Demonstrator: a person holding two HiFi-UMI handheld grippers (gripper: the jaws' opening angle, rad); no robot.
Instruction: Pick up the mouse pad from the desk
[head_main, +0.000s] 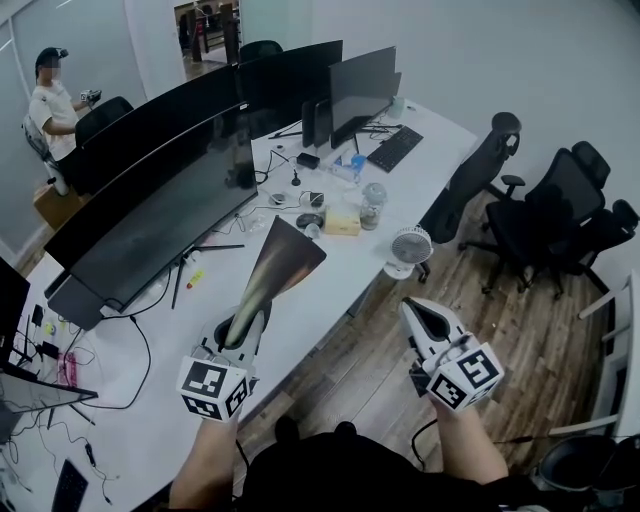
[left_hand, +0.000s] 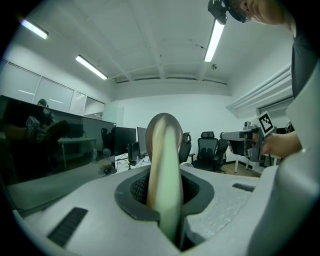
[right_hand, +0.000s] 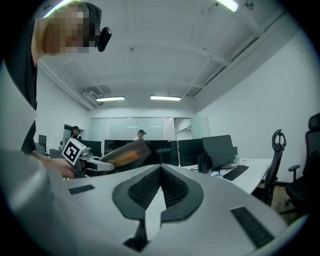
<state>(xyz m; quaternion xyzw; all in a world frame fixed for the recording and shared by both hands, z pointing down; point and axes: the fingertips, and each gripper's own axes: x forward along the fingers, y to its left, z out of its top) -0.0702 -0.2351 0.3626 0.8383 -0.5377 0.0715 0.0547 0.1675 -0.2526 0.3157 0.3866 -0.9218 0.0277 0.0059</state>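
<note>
Left gripper (head_main: 244, 328) clamps the pad (head_main: 284, 262) by its near end; its long axis runs toward 1 o'clock, off the desk (head_main: 322, 300). Right gripper (head_main: 421, 316), jaws together and empty, sits at 3 o'clock.

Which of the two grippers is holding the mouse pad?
The left gripper: its fingers pinch the mouse pad; the right gripper is shut and empty.

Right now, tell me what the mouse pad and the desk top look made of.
The mouse pad is probably soft rubber or fabric-faced foam with a slight sheen; it curls where the left gripper pinches it. The desk top is likely white laminate: smooth, matte, flat.
</note>
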